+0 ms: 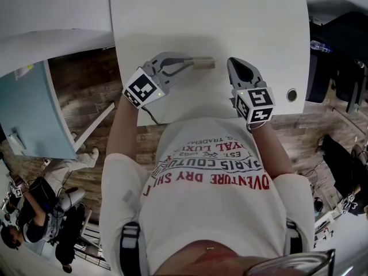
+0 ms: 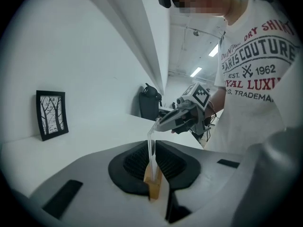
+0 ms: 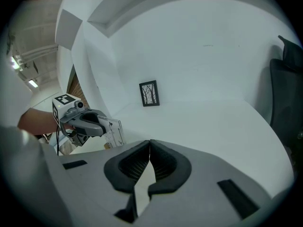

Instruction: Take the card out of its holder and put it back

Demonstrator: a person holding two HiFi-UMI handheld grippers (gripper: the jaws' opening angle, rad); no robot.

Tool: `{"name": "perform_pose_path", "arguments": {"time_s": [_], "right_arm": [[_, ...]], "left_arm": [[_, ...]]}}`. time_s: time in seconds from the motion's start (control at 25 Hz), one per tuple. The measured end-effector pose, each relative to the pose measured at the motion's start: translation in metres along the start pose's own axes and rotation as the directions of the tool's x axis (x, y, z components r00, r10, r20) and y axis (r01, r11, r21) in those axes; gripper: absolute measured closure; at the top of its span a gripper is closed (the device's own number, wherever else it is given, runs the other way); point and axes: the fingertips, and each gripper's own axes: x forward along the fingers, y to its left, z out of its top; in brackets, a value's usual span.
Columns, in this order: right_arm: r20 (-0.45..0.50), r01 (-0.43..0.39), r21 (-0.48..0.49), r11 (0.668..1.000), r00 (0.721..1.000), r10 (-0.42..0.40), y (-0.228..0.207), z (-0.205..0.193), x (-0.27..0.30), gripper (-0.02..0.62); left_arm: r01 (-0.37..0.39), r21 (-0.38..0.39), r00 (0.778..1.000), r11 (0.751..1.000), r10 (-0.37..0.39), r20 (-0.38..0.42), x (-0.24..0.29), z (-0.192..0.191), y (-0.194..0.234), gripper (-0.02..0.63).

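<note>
The card holder is a small wooden block (image 2: 153,183) with a clear card (image 2: 151,148) standing upright in its slot. My left gripper (image 1: 192,64) is shut on the block, and in the head view the holder (image 1: 204,64) lies above the white table (image 1: 259,22), pointing right. My right gripper (image 1: 232,62) hangs just right of the holder, apart from it. Its jaws are shut with nothing between them in the right gripper view (image 3: 150,143). That view shows the left gripper (image 3: 87,122) with the card (image 3: 113,132) at the left.
A small black-framed tree picture (image 3: 149,93) leans against the wall at the back of the table. A round cable hole (image 1: 292,95) sits near the table's right front corner. Black chairs (image 3: 286,103) stand beyond the table's right side.
</note>
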Motion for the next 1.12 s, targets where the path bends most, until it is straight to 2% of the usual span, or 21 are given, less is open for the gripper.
{"name": "perform_pose_path", "arguments": {"time_s": [0.44,0.8,1.12], "right_arm": [[0.010,-0.006,-0.014,1.000,1.000,0.006,0.004,-0.002,-0.009,0.571],[-0.007,-0.002,-0.018,1.000,1.000,0.002,0.009,-0.011,-0.022,0.571],[0.010,0.009,-0.018,1.000,1.000,-0.009,0.009,-0.010,-0.032,0.571]], "left_arm": [[0.065,0.036,0.998,0.997,-0.065,-0.008,0.001,0.004,-0.015,0.563],[0.166,0.086,0.986,0.982,-0.163,-0.045,-0.001,0.012,-0.029,0.568],[0.186,0.113,0.982,0.976,-0.182,-0.045,-0.005,0.024,-0.037,0.568]]}}
